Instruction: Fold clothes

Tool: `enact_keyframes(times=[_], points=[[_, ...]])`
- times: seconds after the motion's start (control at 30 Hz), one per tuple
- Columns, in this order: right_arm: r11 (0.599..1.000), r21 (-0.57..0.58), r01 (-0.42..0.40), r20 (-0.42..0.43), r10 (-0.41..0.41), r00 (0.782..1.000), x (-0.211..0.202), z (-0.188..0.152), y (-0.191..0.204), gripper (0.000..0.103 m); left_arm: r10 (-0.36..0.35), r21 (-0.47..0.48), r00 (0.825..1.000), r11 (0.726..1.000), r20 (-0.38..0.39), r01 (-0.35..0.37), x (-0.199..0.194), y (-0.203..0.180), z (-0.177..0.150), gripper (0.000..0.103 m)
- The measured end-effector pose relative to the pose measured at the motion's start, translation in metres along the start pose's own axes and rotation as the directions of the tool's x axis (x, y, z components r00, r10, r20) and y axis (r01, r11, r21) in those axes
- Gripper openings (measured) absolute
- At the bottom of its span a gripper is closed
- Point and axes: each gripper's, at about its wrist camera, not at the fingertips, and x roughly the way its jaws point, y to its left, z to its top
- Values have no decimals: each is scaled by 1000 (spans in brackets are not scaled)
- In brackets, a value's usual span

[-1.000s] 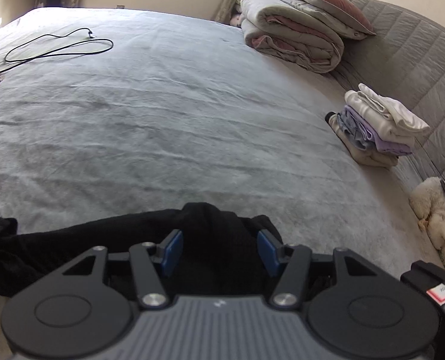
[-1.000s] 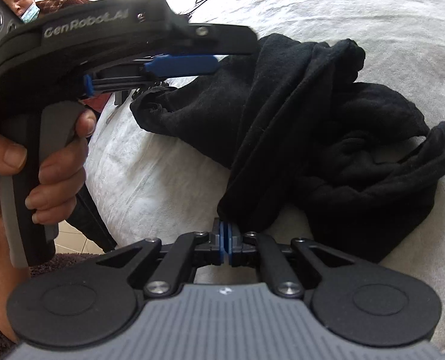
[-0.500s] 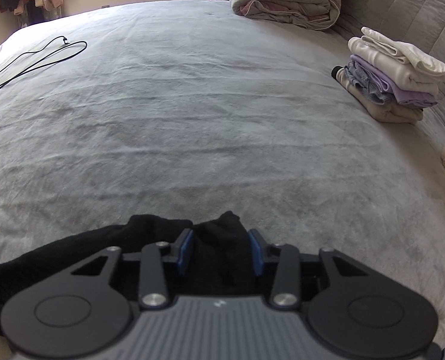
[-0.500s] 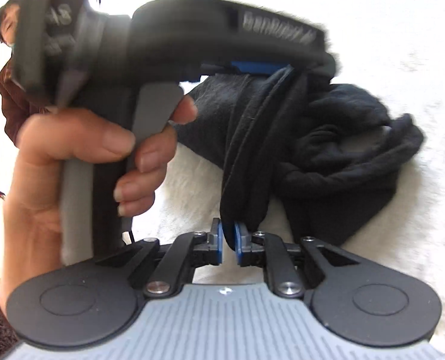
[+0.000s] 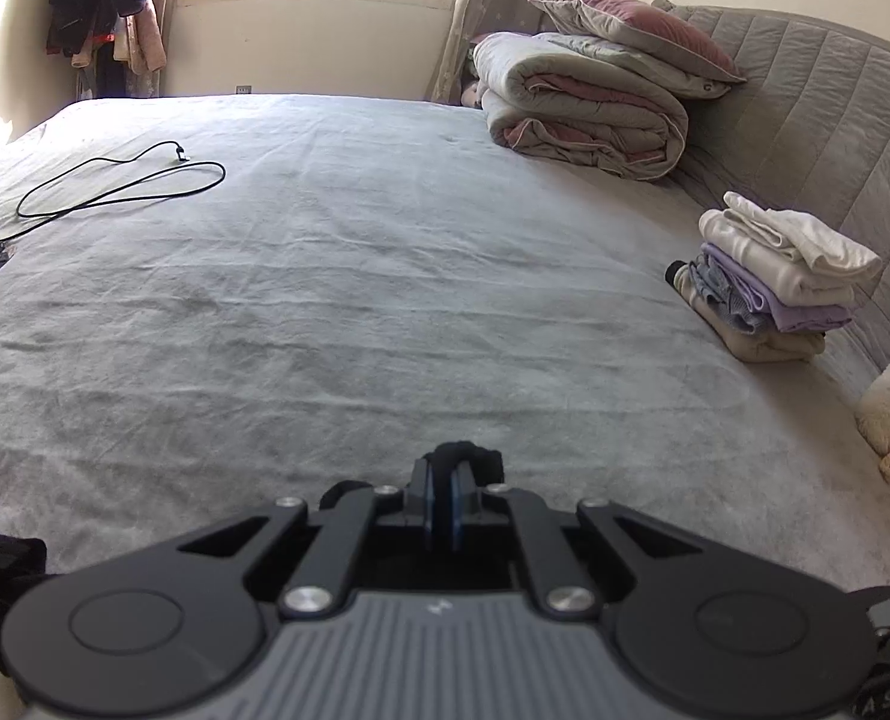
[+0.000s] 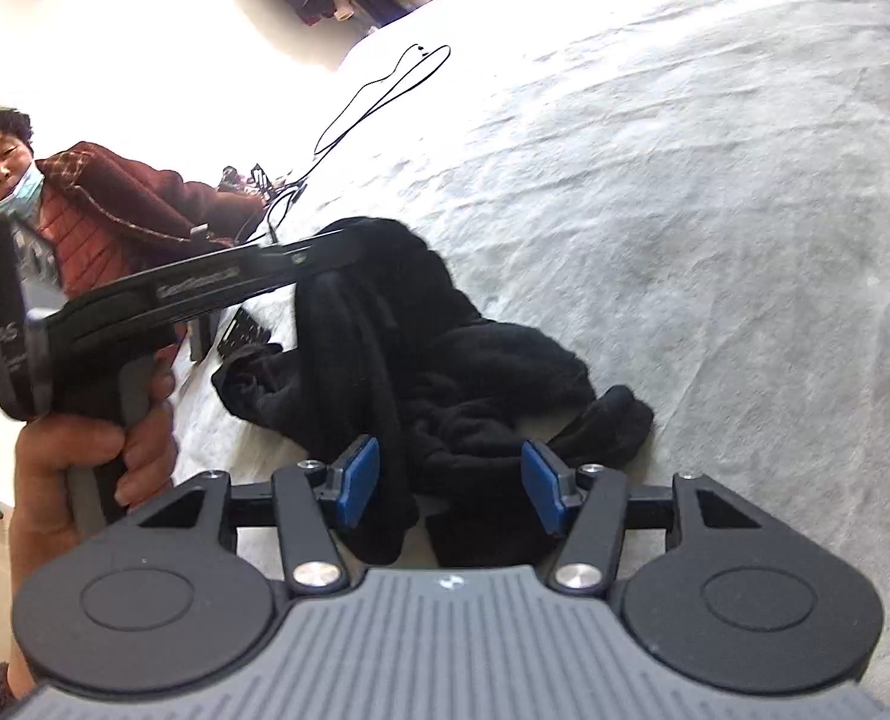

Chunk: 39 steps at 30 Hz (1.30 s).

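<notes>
Already our left gripper (image 5: 440, 501) was pinched tight on a small fold of the black garment (image 6: 445, 384), a tuft of it showing just past the blue pads. In the right wrist view that same gripper held its pinch up off the bed (image 5: 384, 276), cloth hanging from it in a twisted rope. Our right gripper (image 6: 449, 486) was opening, its blue pads (image 6: 357, 483) apart, with loose cloth lying between them but not pressed. Most of the garment lay bunched on the grey cover near the front edge. We judged that the right jaws should seek a clear hem or corner, not the heap, so both grips could spread the cloth flat. Folded clothes (image 5: 775, 276) sat well apart by the headboard (image 5: 835, 120).
</notes>
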Motion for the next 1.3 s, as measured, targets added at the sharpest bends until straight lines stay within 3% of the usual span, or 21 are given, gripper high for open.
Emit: enact_keyframes(times=[0.3,0.57,0.8,1.0,1.07,1.13,1.3], points=[[994,34,100,21,-101,995,42,17,8,57,10,-68,998,998,54,-6,-40,44,-10,4],[994,81,69,58,-74,996,65,29,11,57,50,-123,998,991,50,-44,-56,81,-24,4],[994,108,17,77,-26,997,83,36,15,55,93,-159,992,982,-81,-105,-51,113,-33,4],[996,81,-22,53,18,998,91,37,22,54,99,-107,985,988,-138,-114,-47,119,-44,5],[996,75,-38,41,35,999,92,36,24,54,84,-108,987,989,-136,-99,-48,122,-45,13],[997,69,-46,31,44,999,92,36,26,54,69,-125,990,989,-125,-85,-50,125,-45,30],[996,58,-62,20,61,998,93,35,31,54,36,-157,998,987,-45,-42,-55,126,-37,34]])
